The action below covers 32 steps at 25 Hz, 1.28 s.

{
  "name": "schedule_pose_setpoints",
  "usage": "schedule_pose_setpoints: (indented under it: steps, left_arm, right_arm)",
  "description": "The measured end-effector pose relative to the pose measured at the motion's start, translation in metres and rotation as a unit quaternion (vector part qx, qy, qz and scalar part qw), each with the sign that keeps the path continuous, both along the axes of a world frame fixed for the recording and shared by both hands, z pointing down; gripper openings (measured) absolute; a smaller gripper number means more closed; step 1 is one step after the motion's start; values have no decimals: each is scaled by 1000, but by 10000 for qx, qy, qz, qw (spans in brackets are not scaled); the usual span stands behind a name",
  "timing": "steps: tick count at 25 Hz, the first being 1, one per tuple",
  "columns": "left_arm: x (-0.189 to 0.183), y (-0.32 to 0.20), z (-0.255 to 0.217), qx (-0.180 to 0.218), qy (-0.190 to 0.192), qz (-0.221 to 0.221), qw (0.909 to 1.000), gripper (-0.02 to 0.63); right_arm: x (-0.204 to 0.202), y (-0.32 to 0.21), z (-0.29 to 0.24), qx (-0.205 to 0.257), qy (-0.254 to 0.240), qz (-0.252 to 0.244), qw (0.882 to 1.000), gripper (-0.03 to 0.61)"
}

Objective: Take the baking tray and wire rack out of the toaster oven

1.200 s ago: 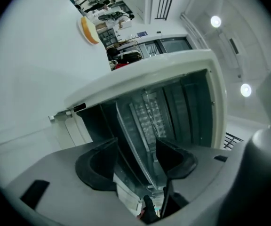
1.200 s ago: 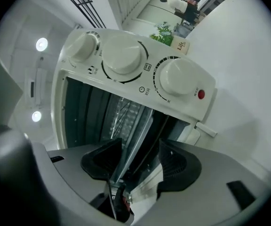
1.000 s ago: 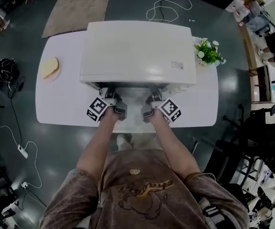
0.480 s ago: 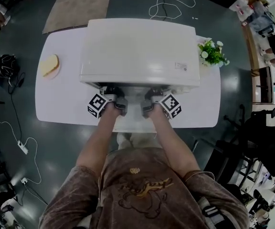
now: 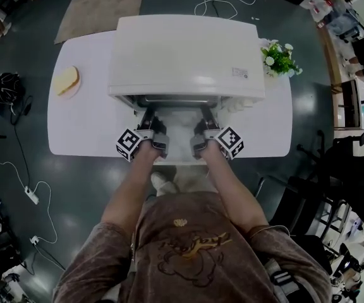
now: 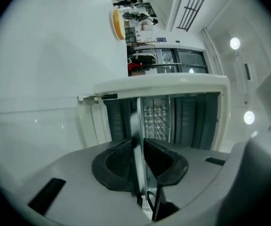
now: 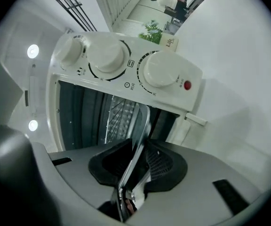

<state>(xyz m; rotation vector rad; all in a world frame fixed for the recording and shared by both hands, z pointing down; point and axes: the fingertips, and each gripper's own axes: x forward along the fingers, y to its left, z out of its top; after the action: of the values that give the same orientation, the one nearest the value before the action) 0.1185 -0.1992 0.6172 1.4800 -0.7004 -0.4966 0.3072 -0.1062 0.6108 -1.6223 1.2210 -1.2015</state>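
**Desk:** What have your claws got hold of?

**Operator:** My left gripper [image 5: 148, 114] is clenched on the front rim of the baking tray [image 6: 136, 119]. I can see the thin metal edge pinched between both dark pads. Its jaws have just been closing, with that rim between them.

**Desk:** And the other one?

**Operator:** Much the same. My right gripper [image 5: 205, 114] has just been closing too, and it grasps the same rim further to the right, with a pad pressing on each face.

**Desk:** Where is the tray itself?

**Operator:** In the mouth of the toaster oven [image 5: 185, 55], which stands on the white table [image 5: 81, 131]. The door [image 5: 175, 149] is let down towards me, and both grippers reach in over it. Most of the tray lies inside the cavity.

**Desk:** The wire rack?

**Operator:** The wire rack [image 6: 161, 119] is inside the oven, beyond the tray's rim, and neither claw touches it.

**Desk:** Anything else?

**Operator:** A slice of bread [image 5: 66, 81] lies at the table's left end, well apart from the oven. A potted plant [image 5: 278, 57] stands just beside the oven's right end. My right gripper view shows three white knobs [image 7: 161, 72] and a red lamp [image 7: 187, 85] on the oven's front.
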Motion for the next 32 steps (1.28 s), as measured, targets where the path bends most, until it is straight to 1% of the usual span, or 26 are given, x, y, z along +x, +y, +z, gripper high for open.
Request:
schedule_pose_setpoints:
  steps: [9,18,23,26,30,32]
  left_arm:
    - [-29,56,-2,-112,84,113,9998,64]
    - [-48,112,-11,-201,220,266,9992,66]
    - [-62,137,-22,-123,277,356,9989,66]
    - [-71,149,-30,-67,268,463,9985,64]
    - [-85,167,-38,-260,481,427,9976,64]
    - [-96,174,-41,-287,524,364,9976,64]
  right_arm:
    - [-28,55,-2,31,-104,37,9999,83]
    - [-48,107,-12,108,-103,5,9999,84]
    - [-62,133,-21,119,-52,56,9999,83]
    - [-72,148,-28,59,-34,-21,10000,83]
    - [-87,159,-42,158,73,-230,9996,84]
    - [-95,162,-48,181,81,-348,9992,84]
